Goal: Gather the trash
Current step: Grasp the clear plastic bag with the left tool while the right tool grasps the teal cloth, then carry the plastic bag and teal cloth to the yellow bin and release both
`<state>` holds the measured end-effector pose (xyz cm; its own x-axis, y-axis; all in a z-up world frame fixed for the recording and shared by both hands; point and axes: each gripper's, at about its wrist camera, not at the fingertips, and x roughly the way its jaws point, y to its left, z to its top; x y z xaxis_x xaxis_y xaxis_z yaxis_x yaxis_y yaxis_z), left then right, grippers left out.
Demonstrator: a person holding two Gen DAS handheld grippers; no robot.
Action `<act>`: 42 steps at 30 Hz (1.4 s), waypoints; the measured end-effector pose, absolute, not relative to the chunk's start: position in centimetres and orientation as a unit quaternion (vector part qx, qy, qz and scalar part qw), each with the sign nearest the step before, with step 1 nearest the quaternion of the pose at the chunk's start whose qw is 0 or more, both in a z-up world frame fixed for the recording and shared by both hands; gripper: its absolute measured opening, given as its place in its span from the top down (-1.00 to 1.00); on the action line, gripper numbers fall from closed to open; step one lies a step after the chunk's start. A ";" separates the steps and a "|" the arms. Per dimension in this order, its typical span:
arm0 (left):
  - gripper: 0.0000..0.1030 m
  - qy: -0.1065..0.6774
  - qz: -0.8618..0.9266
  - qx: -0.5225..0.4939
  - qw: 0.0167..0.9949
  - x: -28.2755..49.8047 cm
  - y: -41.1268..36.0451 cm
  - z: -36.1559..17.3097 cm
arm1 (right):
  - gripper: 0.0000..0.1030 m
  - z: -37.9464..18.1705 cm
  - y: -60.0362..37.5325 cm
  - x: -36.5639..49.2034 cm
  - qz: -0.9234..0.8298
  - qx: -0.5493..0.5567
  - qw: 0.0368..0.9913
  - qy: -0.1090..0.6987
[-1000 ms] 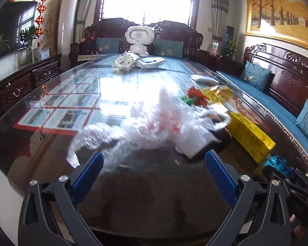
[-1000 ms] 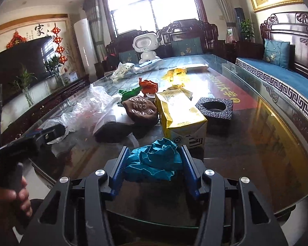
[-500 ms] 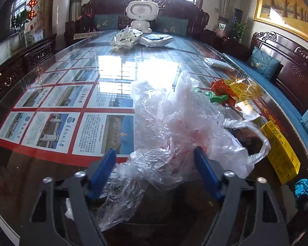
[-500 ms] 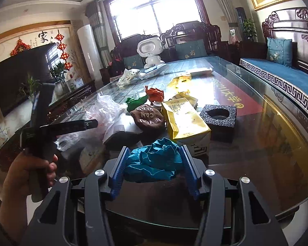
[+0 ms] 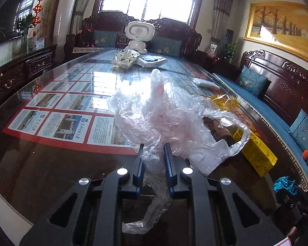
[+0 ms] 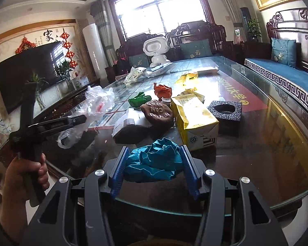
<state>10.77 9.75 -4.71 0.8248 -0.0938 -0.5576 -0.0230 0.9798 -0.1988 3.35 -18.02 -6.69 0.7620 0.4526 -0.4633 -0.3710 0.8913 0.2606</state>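
Observation:
My left gripper [image 5: 153, 149] is shut on a clear crumpled plastic bag [image 5: 162, 114], pinching its near end; the bag rises above the glass table [image 5: 51, 164] and a tail hangs down between the fingers. The bag also shows in the right wrist view [image 6: 96, 102], held by the left gripper [image 6: 80, 119]. My right gripper [image 6: 153, 149] is shut on a crumpled teal paper ball [image 6: 154, 161], held over the table's near edge. The teal ball also shows in the left wrist view [image 5: 285, 184].
On the table lie a yellow carton [image 6: 193, 119], a brown cloth with lettering [image 6: 158, 112], a black foam block [image 6: 225, 109], green [image 6: 138, 100] and red [image 6: 163, 90] crumpled wrappers, a yellow wrapper [image 6: 186, 78] and a white robot toy [image 6: 156, 51]. A sofa [image 6: 281, 78] runs along the right.
My left gripper moved in over the plastic bag, closed on it and lifted it. My right gripper stayed shut on the teal paper ball with little movement.

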 end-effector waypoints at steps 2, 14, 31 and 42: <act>0.64 0.285 -0.024 -0.097 0.953 9.0 9.5 -4.0 | 0.03 -6.4 -18.1 2.6 0.220 0.077 0.937 0.261; 0.63 0.271 -0.095 -0.060 0.956 -1.5 5.5 -2.5 | 0.03 -4.3 -19.5 -3.5 0.229 0.065 0.941 0.241; 0.63 0.441 -0.217 -0.008 0.871 -12.6 -2.1 -12.8 | 0.03 -8.8 -23.3 -15.7 0.211 0.037 0.919 0.331; 0.04 0.555 -0.241 0.039 0.795 -10.9 -6.1 -21.7 | 0.03 -14.1 -24.1 -17.4 0.197 0.051 0.891 0.407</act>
<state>-10.95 -6.09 -21.68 0.2669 -0.3396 -0.9019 0.4272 0.8806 -0.2052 -17.44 -24.09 -14.06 0.5916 0.3923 -0.7043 -0.3095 0.9172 0.2510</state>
